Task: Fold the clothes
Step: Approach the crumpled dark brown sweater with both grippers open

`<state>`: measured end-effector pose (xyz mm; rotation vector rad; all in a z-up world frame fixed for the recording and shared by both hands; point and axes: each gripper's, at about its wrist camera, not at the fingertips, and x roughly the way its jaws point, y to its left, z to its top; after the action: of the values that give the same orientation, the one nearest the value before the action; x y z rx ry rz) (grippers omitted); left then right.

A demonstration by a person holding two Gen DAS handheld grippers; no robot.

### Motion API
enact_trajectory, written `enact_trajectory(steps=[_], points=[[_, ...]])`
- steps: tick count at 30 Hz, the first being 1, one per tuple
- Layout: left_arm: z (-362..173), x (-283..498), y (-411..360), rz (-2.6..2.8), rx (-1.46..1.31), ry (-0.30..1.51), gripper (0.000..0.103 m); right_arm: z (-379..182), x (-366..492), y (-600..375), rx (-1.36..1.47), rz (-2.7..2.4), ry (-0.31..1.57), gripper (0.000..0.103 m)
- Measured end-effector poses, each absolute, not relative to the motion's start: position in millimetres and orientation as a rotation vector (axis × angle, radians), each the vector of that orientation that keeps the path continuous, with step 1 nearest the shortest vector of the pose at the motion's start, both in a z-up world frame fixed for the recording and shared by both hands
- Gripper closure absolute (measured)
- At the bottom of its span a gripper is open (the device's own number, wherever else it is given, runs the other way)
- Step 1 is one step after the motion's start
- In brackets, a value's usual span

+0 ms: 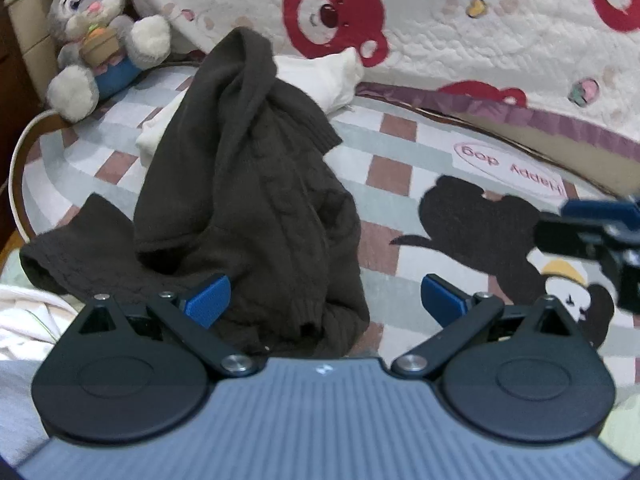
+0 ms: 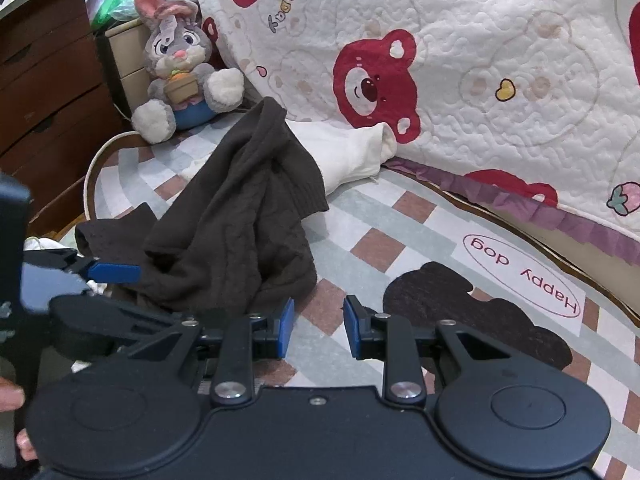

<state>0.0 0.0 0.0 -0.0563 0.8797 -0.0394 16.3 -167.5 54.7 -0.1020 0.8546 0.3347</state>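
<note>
Left gripper [image 1: 326, 298] gapes over crumpled sweater [image 1: 256, 184], stretching away toward quilt [image 1: 480, 40].

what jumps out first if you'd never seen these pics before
A crumpled dark brown knit sweater lies heaped on the checked play mat, right in front of both tongs, which are open and hold nothing: the left tongs and the right tongs. Behind it, a white quilt with big red bears drapes down the back, and a grey plush bunny sits in the far left corner.
</note>
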Motion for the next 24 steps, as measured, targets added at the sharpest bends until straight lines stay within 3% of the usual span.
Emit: enact_trajectory(steps=[3,24], points=[[-1.7,-2.4,-2.4,-0.056,-0.039,0.904,0.002,52.2,16.1,-170.3,-0.111,0.318,0.858,0.066],[-33.7,23.9,5.1,-0.037,-0.111,0.966,0.0,38.9,17.5,-170.8,-0.1,0.304,0.907,0.065]])
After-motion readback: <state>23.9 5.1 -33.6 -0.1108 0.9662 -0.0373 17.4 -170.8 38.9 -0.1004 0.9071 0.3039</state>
